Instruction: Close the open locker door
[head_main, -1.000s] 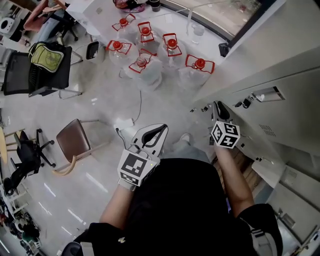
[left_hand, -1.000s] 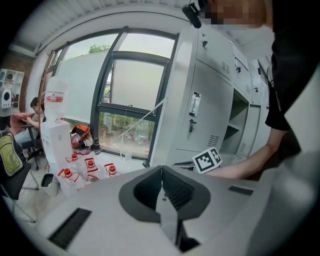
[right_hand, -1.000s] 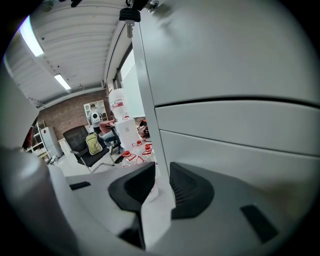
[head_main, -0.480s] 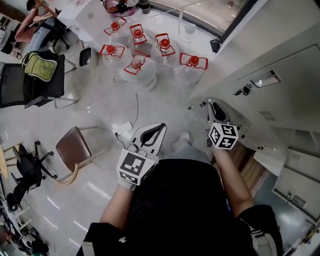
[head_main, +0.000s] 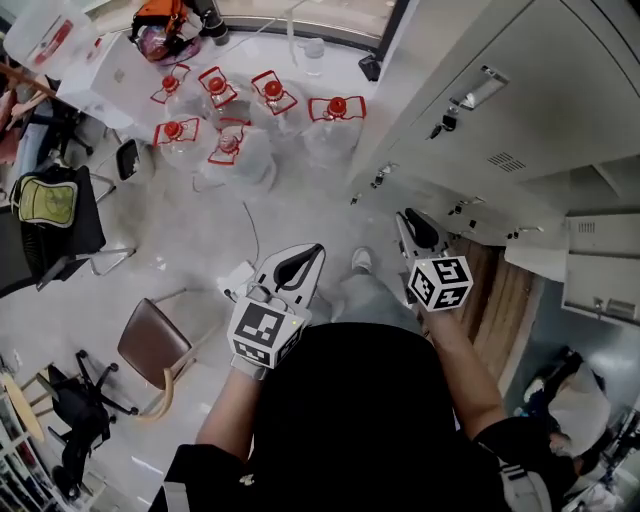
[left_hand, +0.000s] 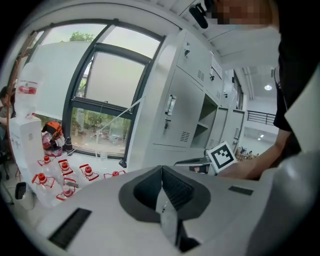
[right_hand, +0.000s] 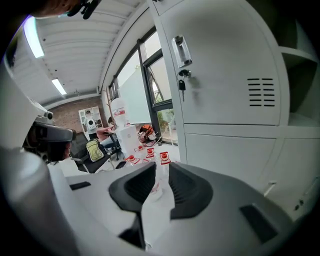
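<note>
A bank of pale grey lockers (head_main: 480, 90) runs along the right in the head view. One compartment (head_main: 600, 190) stands open, and its door (head_main: 603, 275) hangs swung out below it at the far right. My right gripper (head_main: 408, 218) points at the locker fronts, well left of that door, with a narrow gap between its jaws and nothing in it. My left gripper (head_main: 305, 252) is held over the floor, shut and empty. In the right gripper view a closed door with a key (right_hand: 220, 75) fills the frame and the open compartment (right_hand: 302, 80) shows at the right edge.
Several water bottles with red caps (head_main: 225, 110) stand on the floor ahead left. A brown chair (head_main: 155, 340) and a black chair with a green bag (head_main: 45, 200) are at the left. A white power strip (head_main: 240, 275) lies near my feet.
The head view has swung right, so the lockers, the open compartment and its door now show. Both grippers stay in front of the body, shifted slightly toward the lockers.
</note>
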